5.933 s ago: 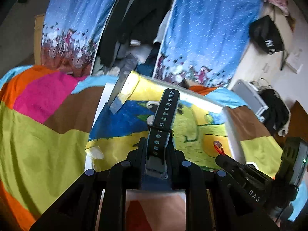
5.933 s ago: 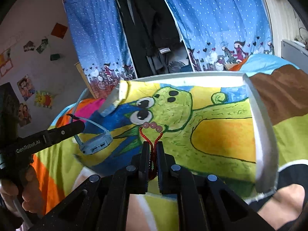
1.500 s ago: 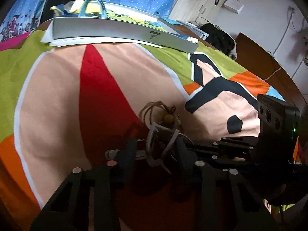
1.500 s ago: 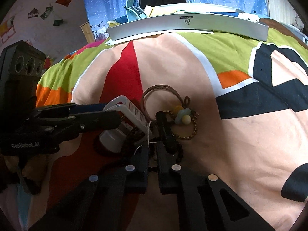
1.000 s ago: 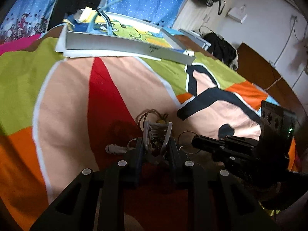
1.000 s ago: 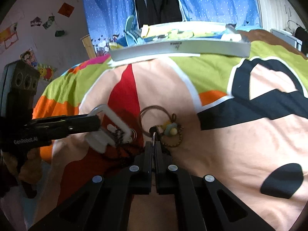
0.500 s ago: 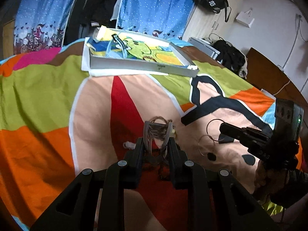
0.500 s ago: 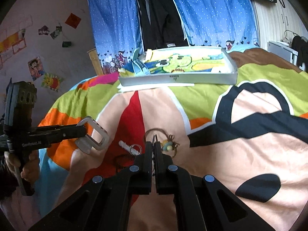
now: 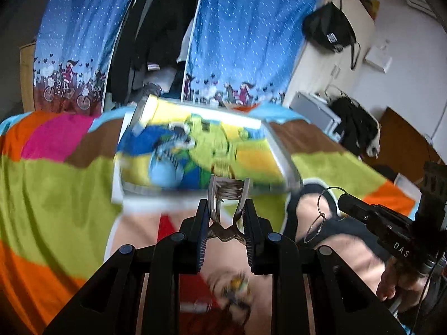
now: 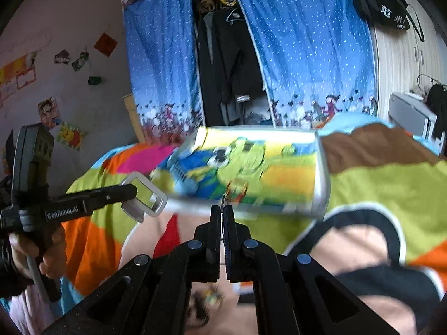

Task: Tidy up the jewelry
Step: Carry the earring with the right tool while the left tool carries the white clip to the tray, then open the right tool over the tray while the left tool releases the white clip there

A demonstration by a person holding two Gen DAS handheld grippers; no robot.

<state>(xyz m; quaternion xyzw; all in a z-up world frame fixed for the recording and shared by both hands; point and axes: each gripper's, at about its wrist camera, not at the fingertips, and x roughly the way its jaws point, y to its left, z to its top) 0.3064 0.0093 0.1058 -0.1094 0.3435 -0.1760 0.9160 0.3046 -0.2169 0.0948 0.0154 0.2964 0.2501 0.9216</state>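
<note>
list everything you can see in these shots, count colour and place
tray: 1, white rim, cartoon lining, far on bed
bedspread: 1, multicolour, under everything
hair clip: 1, pale grey, in left gripper
hoop earrings: 2, thin metal, hanging from right gripper
jewelry pile: blurred, on bedspread near camera
curtains: 2, blue dotted, behind bed
black bag: 1, hanging on right wall
left gripper: black, shut on clip
right gripper: black, shut on earrings
hand: holding left gripper's handle

Both wrist cameras look forward along their fingers, low over the bedspread, sharing the painted tray ahead (blurred) and curtains.
</note>
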